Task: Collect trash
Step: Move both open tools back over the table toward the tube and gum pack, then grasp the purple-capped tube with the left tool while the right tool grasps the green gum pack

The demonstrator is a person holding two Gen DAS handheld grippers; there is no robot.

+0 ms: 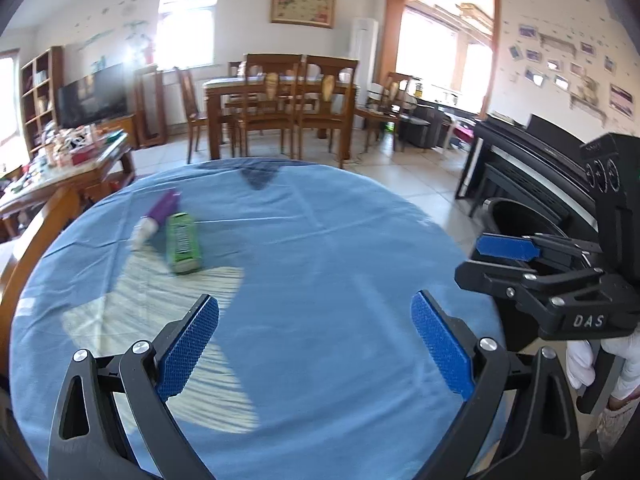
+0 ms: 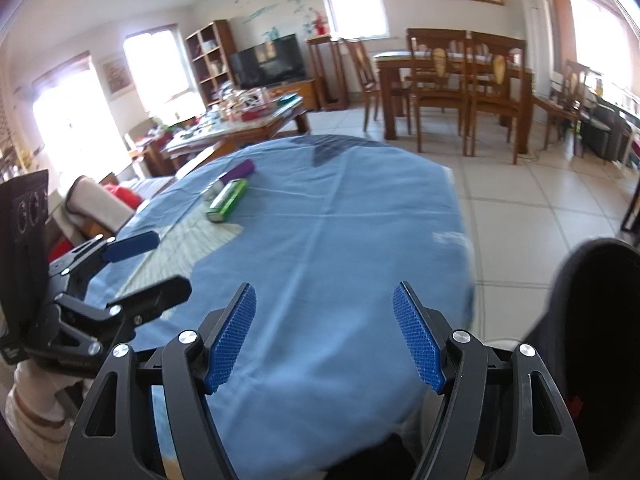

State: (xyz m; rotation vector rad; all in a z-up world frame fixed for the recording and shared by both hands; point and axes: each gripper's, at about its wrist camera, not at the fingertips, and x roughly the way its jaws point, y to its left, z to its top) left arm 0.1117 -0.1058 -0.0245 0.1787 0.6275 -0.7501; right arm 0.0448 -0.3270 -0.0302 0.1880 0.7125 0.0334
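two hand-held grippers hover over the near edge of a round surface (image 1: 320,240) draped in a blue cloth, in a sunlit living room with a dining set and a piano beyond. the left gripper (image 1: 316,340) has its blue-padded fingers (image 1: 188,348) spread wide with nothing between them. the right gripper (image 2: 324,336) also has its fingers (image 2: 232,340) released, somewhat less wide, and likewise empty; it shows from the side at the right of the left wrist view, gripped by a white-gloved hand (image 1: 584,364).

the trash left to collect lies at the far left of the cloth: a green packet (image 1: 183,243), flat on the cloth, and just beside it on the far-left side a purple tube (image 1: 158,218) with a pale end, the two touching or close to it. both sit well apart from either gripper, and neither is being touched.

a dark bin (image 2: 596,320) stands off the right edge of the surface, its rim visible by the right gripper, and looks the likely place for the trash; its contents cannot be seen.

as judged from this moment, the job is unfinished: two items are still on the cloth, both hands are free, and what is left is a reach across to the far left, a pick-up of each piece, and a carry back to the bin. the rest of the cloth looks bare.
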